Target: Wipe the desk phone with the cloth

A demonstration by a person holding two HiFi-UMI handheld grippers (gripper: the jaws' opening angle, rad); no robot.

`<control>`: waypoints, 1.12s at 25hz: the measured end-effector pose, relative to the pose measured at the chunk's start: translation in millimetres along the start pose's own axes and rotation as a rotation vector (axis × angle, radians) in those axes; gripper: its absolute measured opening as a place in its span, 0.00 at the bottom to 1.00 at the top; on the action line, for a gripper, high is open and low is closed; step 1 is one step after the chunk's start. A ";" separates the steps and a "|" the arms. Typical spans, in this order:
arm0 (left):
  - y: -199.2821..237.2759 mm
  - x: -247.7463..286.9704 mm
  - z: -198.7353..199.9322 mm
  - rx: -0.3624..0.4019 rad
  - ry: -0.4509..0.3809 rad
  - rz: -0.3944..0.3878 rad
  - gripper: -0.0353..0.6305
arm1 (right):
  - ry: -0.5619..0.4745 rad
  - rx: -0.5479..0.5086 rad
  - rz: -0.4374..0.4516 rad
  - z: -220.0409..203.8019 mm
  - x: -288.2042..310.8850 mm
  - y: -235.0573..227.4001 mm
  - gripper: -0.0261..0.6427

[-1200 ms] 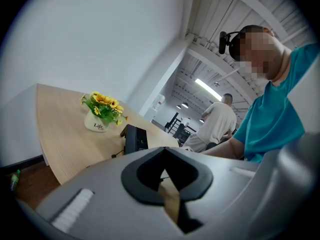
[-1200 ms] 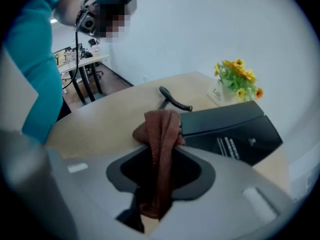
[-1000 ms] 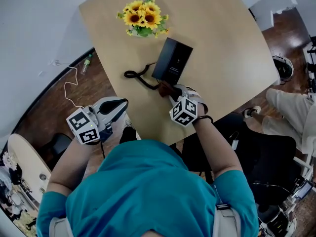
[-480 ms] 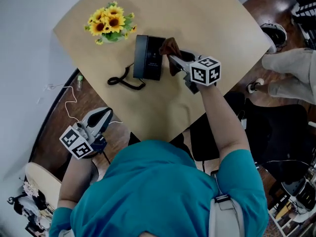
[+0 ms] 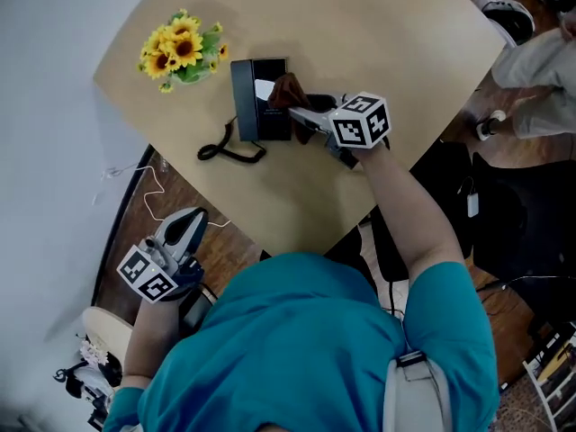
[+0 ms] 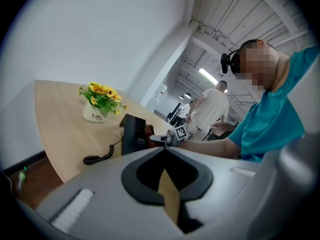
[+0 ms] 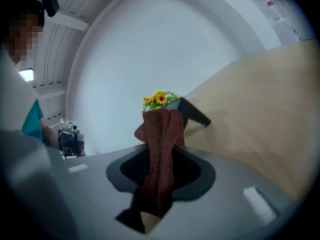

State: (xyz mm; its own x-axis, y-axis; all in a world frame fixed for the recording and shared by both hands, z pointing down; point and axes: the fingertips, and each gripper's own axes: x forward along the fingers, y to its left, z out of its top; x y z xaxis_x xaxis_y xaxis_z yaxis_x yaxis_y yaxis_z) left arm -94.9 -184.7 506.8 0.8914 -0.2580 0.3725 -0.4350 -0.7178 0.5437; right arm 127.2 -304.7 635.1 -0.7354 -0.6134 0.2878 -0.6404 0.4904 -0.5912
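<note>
The right gripper [image 5: 297, 112] is clamping the brown cloth [image 5: 288, 90] between its jaws and holding it over the right edge of the black desk phone [image 5: 256, 97]. It is probably touching the phone, though the head view is too coarse to be sure. A good wipe is calling for light, flat strokes across the phone toward the sunflower pot [image 5: 180, 54] beyond it, avoiding the coiled cord [image 5: 225, 147] beside it. The left gripper [image 5: 191, 221] is hanging well apart from the phone, its jaws closed on nothing.
</note>
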 end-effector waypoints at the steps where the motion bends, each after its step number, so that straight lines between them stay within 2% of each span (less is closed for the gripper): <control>1: -0.9 2.5 -1.4 0.000 0.008 -0.003 0.06 | 0.029 -0.013 0.016 -13.7 -1.0 8.5 0.21; 7: -7.1 19.9 -5.7 0.007 0.045 -0.023 0.06 | 0.319 -0.241 0.044 -75.5 -2.6 44.1 0.22; 9: -9.7 23.3 -6.5 0.009 0.051 -0.027 0.06 | 0.273 -0.223 0.045 -64.3 -8.4 39.1 0.22; 11: -10.1 24.6 -5.7 0.009 0.056 -0.029 0.06 | 0.138 -0.129 0.013 -28.6 -17.7 19.2 0.22; 13: -8.9 24.2 -3.9 0.008 0.055 -0.026 0.06 | 0.046 -0.086 -0.051 10.8 -23.5 -8.6 0.22; 16: -8.0 22.5 -2.9 0.008 0.051 -0.018 0.06 | 0.025 -0.096 -0.125 55.2 -18.1 -43.1 0.22; 20: -7.2 19.0 -2.3 0.006 0.044 -0.013 0.06 | 0.187 -0.300 -0.255 68.7 -0.6 -73.4 0.22; 24: 1.5 10.4 -0.2 -0.015 0.026 0.003 0.06 | 0.283 -0.517 -0.283 59.3 12.3 -66.1 0.22; 28: 10.3 7.7 -3.9 -0.033 0.017 0.014 0.06 | 0.352 -0.592 -0.327 51.3 22.9 -75.7 0.22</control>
State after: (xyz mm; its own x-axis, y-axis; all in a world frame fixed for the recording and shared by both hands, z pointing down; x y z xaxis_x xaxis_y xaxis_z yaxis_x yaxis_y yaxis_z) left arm -93.0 -191.6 518.2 0.8829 -0.2569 0.3930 -0.4518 -0.6923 0.5626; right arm 170.3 -387.6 647.8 -0.4516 -0.5995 0.6608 -0.7764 0.6289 0.0399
